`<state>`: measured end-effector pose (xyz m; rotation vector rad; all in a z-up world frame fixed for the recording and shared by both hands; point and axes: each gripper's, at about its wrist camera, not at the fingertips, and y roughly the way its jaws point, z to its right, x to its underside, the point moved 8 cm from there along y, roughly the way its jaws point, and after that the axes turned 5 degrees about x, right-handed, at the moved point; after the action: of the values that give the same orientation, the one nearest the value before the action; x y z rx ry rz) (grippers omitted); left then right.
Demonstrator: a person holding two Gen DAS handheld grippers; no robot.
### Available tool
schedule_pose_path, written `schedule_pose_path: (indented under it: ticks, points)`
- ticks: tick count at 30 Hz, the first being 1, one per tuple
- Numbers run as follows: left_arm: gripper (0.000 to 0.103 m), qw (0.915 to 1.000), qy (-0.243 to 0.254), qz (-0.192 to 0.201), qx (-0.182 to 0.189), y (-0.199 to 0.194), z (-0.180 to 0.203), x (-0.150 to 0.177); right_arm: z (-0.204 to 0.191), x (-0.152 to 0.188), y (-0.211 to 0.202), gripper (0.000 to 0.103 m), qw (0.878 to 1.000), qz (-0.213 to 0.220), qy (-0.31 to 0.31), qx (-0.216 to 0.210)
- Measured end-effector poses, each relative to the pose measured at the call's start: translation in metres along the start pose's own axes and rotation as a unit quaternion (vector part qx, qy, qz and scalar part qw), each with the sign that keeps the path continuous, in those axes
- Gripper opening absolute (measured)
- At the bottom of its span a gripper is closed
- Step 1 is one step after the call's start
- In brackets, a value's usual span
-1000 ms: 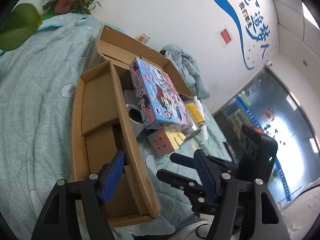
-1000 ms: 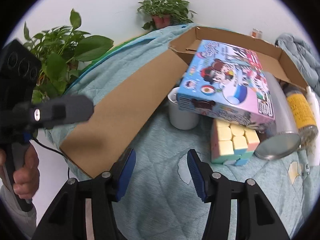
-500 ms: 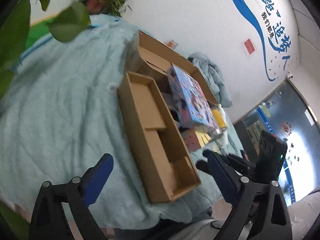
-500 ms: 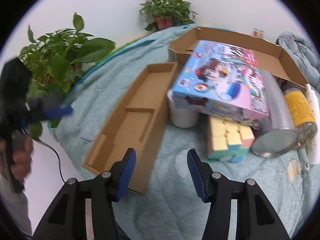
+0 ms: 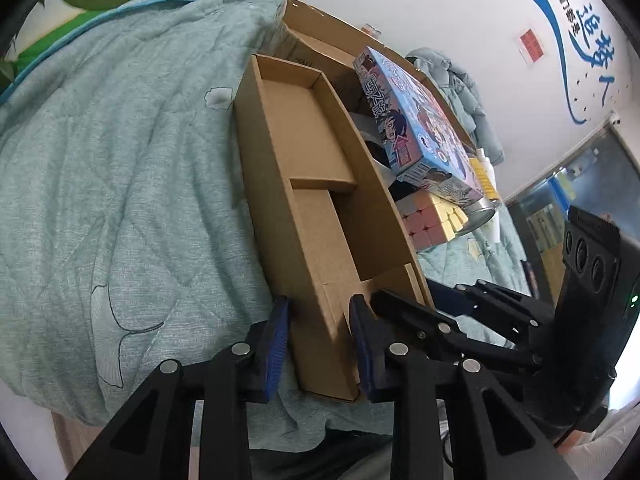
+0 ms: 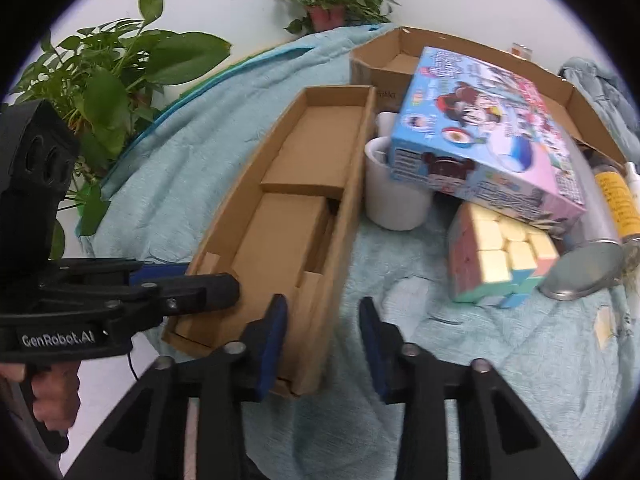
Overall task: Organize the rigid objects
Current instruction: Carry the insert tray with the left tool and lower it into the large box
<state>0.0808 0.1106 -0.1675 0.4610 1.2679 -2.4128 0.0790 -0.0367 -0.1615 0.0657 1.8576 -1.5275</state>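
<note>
Cardboard tray sits empty at twelve o'clock from your left tool and right tool, both closing around its near corners. Nothing is packed: puzzle cube, game box and mug wait at two o'clock. A second ago the tray stood tilted.

A long open box lies on the blanket, and its near end sits between the tips of both grippers. Right of it stands a cup, with a puzzle cube near and further right. A picture box leans on top of the cup and cube, and a bigger open box lies far behind.
</note>
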Motion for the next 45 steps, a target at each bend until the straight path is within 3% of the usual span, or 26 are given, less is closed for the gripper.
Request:
schedule_pose_path:
  ticks: [4,9,16,20,23,27,29,36,40,45]
  points:
    - [0.026,0.9998,0.006,0.001,-0.021,0.002,0.006,0.0,-0.004,-0.001,0.003,0.022,1.0,0.008,-0.007,0.02]
    - [0.025,0.9987,0.008,0.016,-0.048,-0.016,0.011,0.003,0.0,0.002,0.0,0.021,1.0,0.007,0.004,-0.004]
    - [0.024,0.9917,0.041,0.083,-0.089,-0.063,0.039,-0.022,-0.006,-0.022,-0.029,0.02,0.997,0.071,0.005,-0.024]
    - [0.024,0.9824,0.089,0.127,-0.103,-0.088,0.07,-0.068,0.004,-0.063,-0.058,0.019,0.991,0.13,0.006,-0.019]
    - [0.024,0.9758,0.122,0.153,-0.097,-0.093,0.099,-0.121,0.025,-0.103,-0.074,0.019,0.986,0.166,0.021,-0.019]
    - [0.024,0.9663,0.158,0.184,-0.086,-0.095,0.14,-0.2,0.064,-0.173,-0.096,0.017,0.977,0.21,0.034,0.014]
    - [0.024,0.9642,0.167,0.191,-0.077,-0.096,0.157,-0.239,0.089,-0.211,-0.102,0.017,0.976,0.208,0.063,0.007]
    - [0.023,0.9658,0.181,0.166,-0.082,-0.063,0.185,-0.332,0.14,-0.282,-0.092,0.017,0.975,0.203,0.088,0.032]
    - [0.023,0.9736,0.163,0.134,-0.088,-0.024,0.177,-0.369,0.159,-0.294,-0.063,0.017,0.981,0.166,0.099,0.029]
    - [0.022,0.9808,0.139,0.094,-0.099,0.026,0.144,-0.38,0.171,-0.296,-0.008,0.018,0.988,0.101,0.119,0.006]
